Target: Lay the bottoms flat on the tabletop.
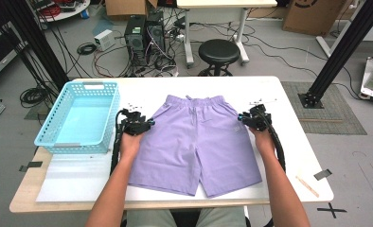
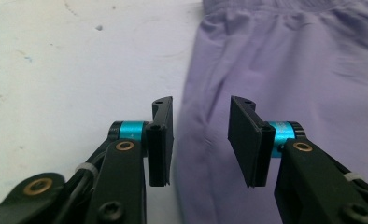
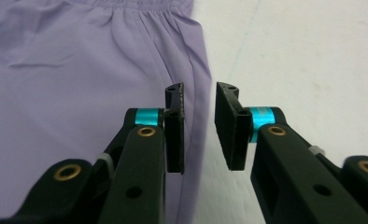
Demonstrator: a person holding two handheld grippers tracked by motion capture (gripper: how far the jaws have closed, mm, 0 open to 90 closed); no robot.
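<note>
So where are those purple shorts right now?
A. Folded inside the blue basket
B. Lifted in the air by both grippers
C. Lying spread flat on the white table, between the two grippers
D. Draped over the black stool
C: the purple shorts lie spread flat on the white table, with the left gripper at one side edge and the right gripper at the other, both with jaws apart; the blue basket holds no shorts.

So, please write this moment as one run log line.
left gripper: open, over shorts' side edge | right gripper: open, over opposite edge | lilac shorts: flat on table | blue basket: empty
</note>
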